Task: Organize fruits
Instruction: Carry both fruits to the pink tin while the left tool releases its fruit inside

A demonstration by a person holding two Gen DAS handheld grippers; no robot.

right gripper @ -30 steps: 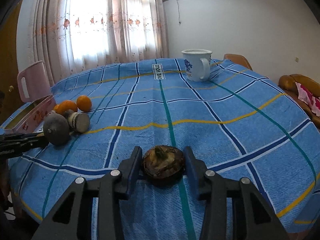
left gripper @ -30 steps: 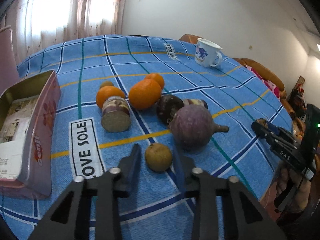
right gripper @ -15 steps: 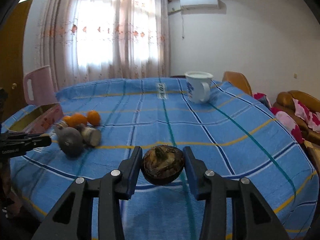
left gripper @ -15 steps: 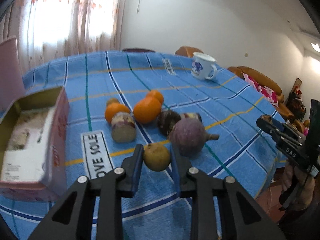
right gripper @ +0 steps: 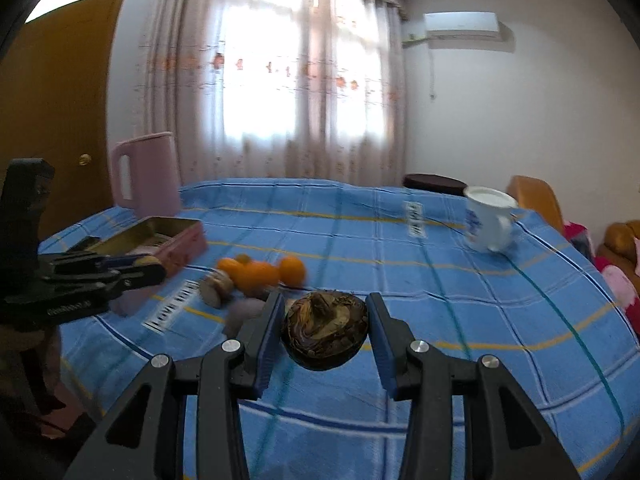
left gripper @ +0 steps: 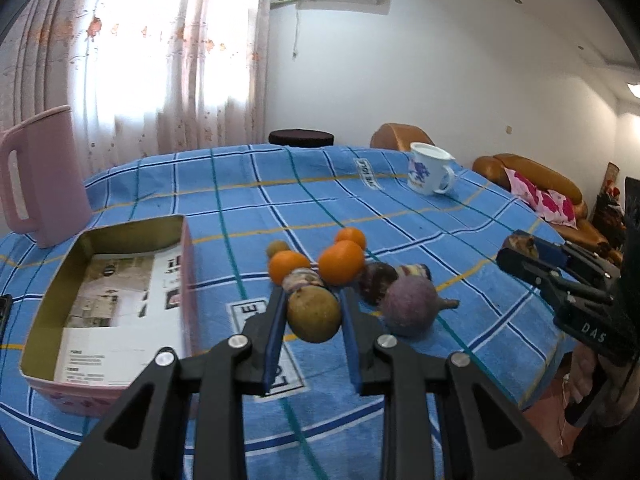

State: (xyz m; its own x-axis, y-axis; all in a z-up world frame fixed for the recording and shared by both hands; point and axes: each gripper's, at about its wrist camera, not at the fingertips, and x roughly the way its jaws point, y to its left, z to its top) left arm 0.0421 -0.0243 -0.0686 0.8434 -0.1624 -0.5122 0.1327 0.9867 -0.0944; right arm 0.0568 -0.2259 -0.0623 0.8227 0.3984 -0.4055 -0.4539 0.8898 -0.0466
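My left gripper (left gripper: 313,311) is shut on a small round brown-green fruit (left gripper: 314,315) and holds it above the blue checked tablecloth (left gripper: 304,200). My right gripper (right gripper: 325,328) is shut on a dark brown fruit (right gripper: 325,329) and holds it in the air; it shows at the right of the left wrist view (left gripper: 520,246). On the cloth lie three oranges (left gripper: 341,262), a round purple fruit with a stem (left gripper: 410,306), dark purple fruits (left gripper: 377,282) and a small brown one (left gripper: 277,247). An open pink tin box (left gripper: 116,300) lies left of them.
A pink jug (left gripper: 42,176) stands at the far left behind the box. A white mug with blue flowers (left gripper: 428,168) stands at the far right of the table. Brown sofas (left gripper: 536,188) lie beyond the table's right edge. Curtains hang behind.
My left gripper closed on the small brown-green fruit and lifted it off the cloth. My right gripper rose with the dark brown fruit and swung left toward the fruit pile.
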